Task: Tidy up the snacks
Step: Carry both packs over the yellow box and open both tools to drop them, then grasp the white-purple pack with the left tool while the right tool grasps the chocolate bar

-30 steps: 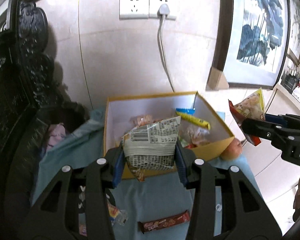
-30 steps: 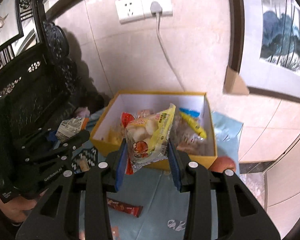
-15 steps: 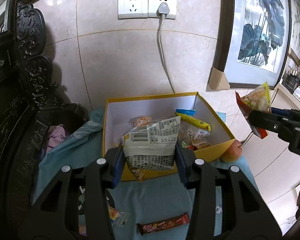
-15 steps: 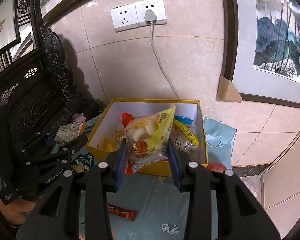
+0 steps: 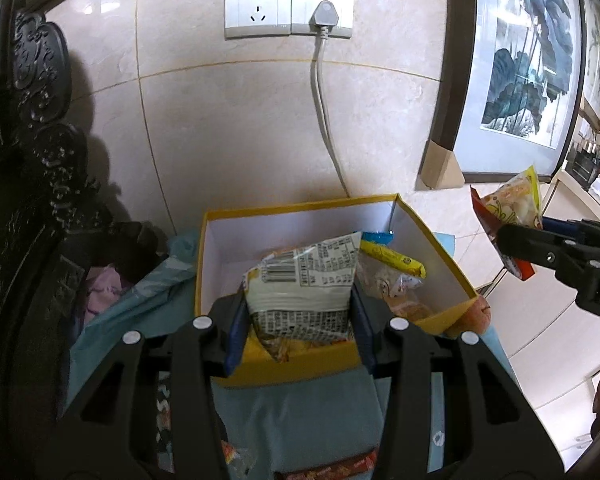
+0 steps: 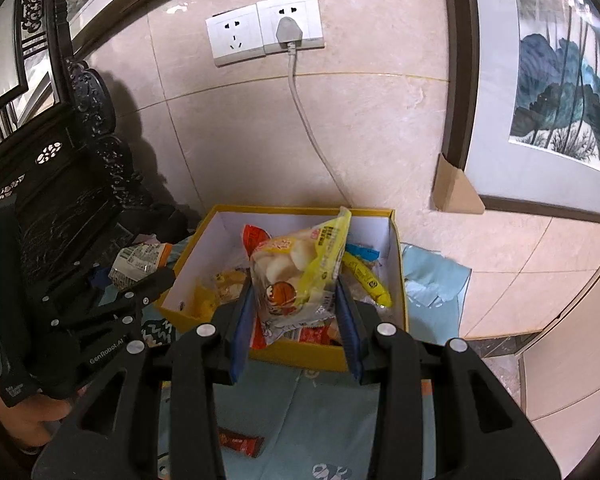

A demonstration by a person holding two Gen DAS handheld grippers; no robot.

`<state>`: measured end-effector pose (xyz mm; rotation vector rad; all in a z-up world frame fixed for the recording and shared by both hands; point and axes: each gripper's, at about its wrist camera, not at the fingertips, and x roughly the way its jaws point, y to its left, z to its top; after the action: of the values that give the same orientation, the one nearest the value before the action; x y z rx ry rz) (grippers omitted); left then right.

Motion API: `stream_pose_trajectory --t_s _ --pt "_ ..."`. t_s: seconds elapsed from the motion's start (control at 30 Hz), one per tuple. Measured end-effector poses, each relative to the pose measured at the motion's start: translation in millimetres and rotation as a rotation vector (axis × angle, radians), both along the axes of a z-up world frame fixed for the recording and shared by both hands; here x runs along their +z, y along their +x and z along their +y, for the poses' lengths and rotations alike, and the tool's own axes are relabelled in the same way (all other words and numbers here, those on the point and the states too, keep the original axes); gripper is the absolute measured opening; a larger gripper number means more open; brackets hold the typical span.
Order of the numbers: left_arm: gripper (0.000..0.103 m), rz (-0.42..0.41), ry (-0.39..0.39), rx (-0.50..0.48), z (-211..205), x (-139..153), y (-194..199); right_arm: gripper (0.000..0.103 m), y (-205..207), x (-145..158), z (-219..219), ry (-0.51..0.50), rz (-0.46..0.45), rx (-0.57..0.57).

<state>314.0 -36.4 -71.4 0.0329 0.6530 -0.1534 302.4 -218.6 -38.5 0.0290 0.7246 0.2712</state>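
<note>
Since both packs look light, soft and crinkly, I'd pinch mid-body: on the left wrist view my left gripper (image 5: 298, 324) is clamped on the white barcode snack bag (image 5: 304, 284) over the yellow box (image 5: 452, 268). On the right wrist view my right gripper (image 6: 296, 320) squeezes the yellow rice-cracker bag (image 6: 300, 276) above that box's near rim.

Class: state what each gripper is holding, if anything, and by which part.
Left gripper: white printed snack bag, pinched across its lower middle. Right gripper: yellow snack bag, pinched across its lower half.

Chocolate bar (image 5: 332, 468) cut by bottom edge
</note>
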Motion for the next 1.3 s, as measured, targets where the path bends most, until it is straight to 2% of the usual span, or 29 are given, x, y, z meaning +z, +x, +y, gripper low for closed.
stream_pose_trajectory --t_s 0.17,0.23,0.27,0.3,0.33,0.5,0.63,0.73,0.77,0.8,0.83,0.87,0.93,1.13,1.23,1.3 --pt "0.046 -0.022 0.003 0.006 -1.9 13.5 27.5 0.039 27.2 16.5 2.4 -0.013 -0.035 0.001" --pt "0.052 -0.003 0.005 0.002 -4.3 15.1 47.5 0.041 47.8 21.0 6.4 -0.035 -0.03 0.01" --pt "0.067 0.018 -0.003 0.003 -4.9 12.9 56.0 0.044 59.6 18.3 7.4 -0.038 0.004 0.016" --pt "0.089 0.058 -0.013 0.015 -4.5 7.0 68.5 0.048 69.9 14.5 6.8 -0.031 0.04 0.014" --pt "0.092 0.08 -0.008 0.033 -3.5 2.6 74.6 0.048 78.6 10.5 5.0 -0.033 0.068 -0.008" --pt "0.092 0.067 0.017 0.047 5.3 -4.8 61.6 0.048 73.1 -2.7 -4.3 -0.055 0.079 -0.029" --pt "0.092 0.099 0.011 0.082 18.8 -14.9 50.8 0.048 64.3 -19.8 -9.0 -0.064 0.109 -0.04" --pt "0.092 0.118 0.018 0.109 27.2 -18.3 46.7 0.051 66.0 -22.2 -7.5 -0.103 0.099 -0.039" --pt "0.092 0.122 0.018 0.116 29.1 -18.0 46.3 0.058 69.4 -20.0 -7.7 -0.111 0.084 -0.042" --pt "0.092 0.121 0.018 0.123 30.7 -16.7 45.3 0.073 73.2 -17.7 -8.8 -0.108 0.071 -0.043" --pt "0.092 0.116 0.018 0.141 32.8 -14.5 44.5 0.082 78.9 -18.3 -9.9 -0.111 0.073 -0.048" --pt "0.092 0.115 0.017 0.153 33.9 -13.1 43.9 0.102 92.1 -29.2 -8.2 -0.154 0.144 -0.054" --pt "0.092 0.117 0.021 0.163 34.5 -11.3 41.5 0.102 100.5 -40.5 -7.5 -0.193 0.211 -0.05" --pt "0.092 0.101 0.026 0.152 40.7 -7.2 22.3 0.102 83.4 -33.3 -18.1 -0.056 0.178 -0.065" --pt "0.092 0.104 -0.005 0.164 55.7 -11.2 -0.3 0.102 59.6 -41.7 -6.4 -0.04 0.203 -0.007" --pt "0.093 0.12 -0.004 0.187 68.3 -22.9 -18.9 0.102 32.4 -55.6 7.2 -0.031 0.216 0.074"
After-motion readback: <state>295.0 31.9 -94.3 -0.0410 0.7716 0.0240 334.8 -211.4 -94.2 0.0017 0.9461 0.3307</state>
